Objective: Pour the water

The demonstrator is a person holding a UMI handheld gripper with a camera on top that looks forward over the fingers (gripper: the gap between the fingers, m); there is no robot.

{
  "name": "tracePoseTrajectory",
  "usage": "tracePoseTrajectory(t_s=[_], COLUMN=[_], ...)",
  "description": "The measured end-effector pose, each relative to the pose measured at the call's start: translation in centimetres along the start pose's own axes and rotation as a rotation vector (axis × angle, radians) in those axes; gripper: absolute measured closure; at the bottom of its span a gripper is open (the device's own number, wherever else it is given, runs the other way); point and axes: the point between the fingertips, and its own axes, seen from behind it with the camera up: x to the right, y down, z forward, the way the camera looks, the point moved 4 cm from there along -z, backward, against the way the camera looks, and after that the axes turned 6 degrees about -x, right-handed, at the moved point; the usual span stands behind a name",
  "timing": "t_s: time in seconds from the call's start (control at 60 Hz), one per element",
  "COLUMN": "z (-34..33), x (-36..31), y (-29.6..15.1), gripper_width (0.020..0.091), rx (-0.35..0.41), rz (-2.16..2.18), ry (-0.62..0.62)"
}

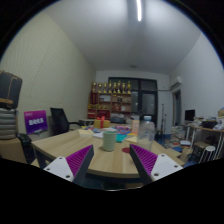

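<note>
Between the fingertips, just beyond: one white cup on table | one clear bottle right of it | gripper level above table, jaws released, holding nothing

Between jaws: open gap, bare surface.
Ahead: cup stood in the path.
Beyond: clutter blocked the far edge.
</note>
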Motion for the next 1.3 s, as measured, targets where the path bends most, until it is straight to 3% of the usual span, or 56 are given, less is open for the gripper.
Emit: tracePoseTrajectory(t_s=[0.4, 0.867, 0.9, 0.95, 1.167, 1.3], z=[11.0, 19.6, 20.1, 20.6, 21.2, 21.2], x=[11.8, 14.5, 14.7, 15.4, 15.1, 15.3], y=[-0.8, -0.2, 0.1, 0.4, 0.3, 0.4], gripper_width=[0.0273, 0.0265, 0.0288, 0.0477, 0.0518, 0.0614], rx=[0.029, -0.021, -0.035, -0.054, -0.014, -0.038], rz=[-0.039, 0.032, 0.045, 0.049, 0.078, 0.091], ry=[0.248, 0.246, 0.246, 0.273, 0.277, 0.268])
